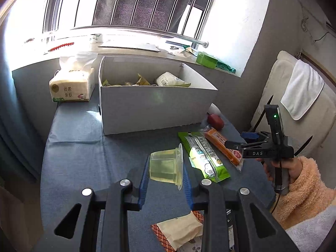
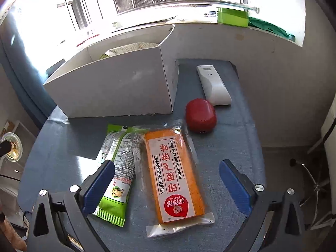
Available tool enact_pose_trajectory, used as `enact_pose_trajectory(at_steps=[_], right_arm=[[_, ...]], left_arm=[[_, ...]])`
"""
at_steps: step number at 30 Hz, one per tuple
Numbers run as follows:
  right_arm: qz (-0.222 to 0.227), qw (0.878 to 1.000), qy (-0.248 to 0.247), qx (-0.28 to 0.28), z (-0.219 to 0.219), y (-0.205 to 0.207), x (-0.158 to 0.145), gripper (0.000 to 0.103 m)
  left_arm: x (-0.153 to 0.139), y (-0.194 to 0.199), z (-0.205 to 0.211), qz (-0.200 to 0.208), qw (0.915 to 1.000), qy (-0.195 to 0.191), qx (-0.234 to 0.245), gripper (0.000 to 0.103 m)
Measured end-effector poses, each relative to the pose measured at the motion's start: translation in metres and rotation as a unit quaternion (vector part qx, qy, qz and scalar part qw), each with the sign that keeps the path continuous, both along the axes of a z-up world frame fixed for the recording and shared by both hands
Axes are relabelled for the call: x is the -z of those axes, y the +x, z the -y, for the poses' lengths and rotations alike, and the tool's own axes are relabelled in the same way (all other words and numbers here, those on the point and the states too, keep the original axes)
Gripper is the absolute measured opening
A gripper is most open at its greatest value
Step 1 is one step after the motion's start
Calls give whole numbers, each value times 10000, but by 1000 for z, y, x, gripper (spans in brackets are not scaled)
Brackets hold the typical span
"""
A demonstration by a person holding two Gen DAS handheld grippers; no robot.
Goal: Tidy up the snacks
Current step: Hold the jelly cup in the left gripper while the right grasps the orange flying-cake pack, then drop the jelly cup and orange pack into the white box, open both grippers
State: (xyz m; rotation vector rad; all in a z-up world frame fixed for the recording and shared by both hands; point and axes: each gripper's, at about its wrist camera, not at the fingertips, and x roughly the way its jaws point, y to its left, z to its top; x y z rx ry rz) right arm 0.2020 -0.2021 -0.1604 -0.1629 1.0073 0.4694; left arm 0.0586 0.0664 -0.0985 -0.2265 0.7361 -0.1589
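My left gripper is shut on a clear yellow jelly cup and holds it above the blue table, in front of the white box that holds several snacks. My right gripper is open and hovers over the orange cake pack, with the green snack pack under its left finger. Both packs also show in the left wrist view, the green one and the orange one. The jelly cup shows at the far left of the right wrist view.
A red case and a white remote lie right of the box. A tissue pack stands left of it. A beige wrapped snack lies under my left gripper. A green box sits on the windowsill.
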Motion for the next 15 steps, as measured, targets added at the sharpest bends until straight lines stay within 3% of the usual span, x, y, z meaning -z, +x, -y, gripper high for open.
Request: enact_pose_trajectory(at_steps=[6,7,8,9,10,15], right_arm=[[-348,9978,-423,-374,-6,9,22,101],[-418,9971,-427,-480,-7,8,25,93],[-188,9968,-546,-553,-8,4,22,86],[-139,9968,-482,-618,-8,2,18,64],[-208,9972,-422,-585,-6,3,15,57],[-551,9976,384,-183,20,-1,0,56]], left_arm=[[2,1,-3,-56,10000,21,-49,32],[2,2,-3,-67,10000,34,-60,32],[2,4,-3,-72,10000,17,-61,32],[2,5,-3,-67,10000,-8,-44,32],[2,6,-3,-61,10000,-16,-33,32],[-6,13,-3,36,10000,-3,16,32]])
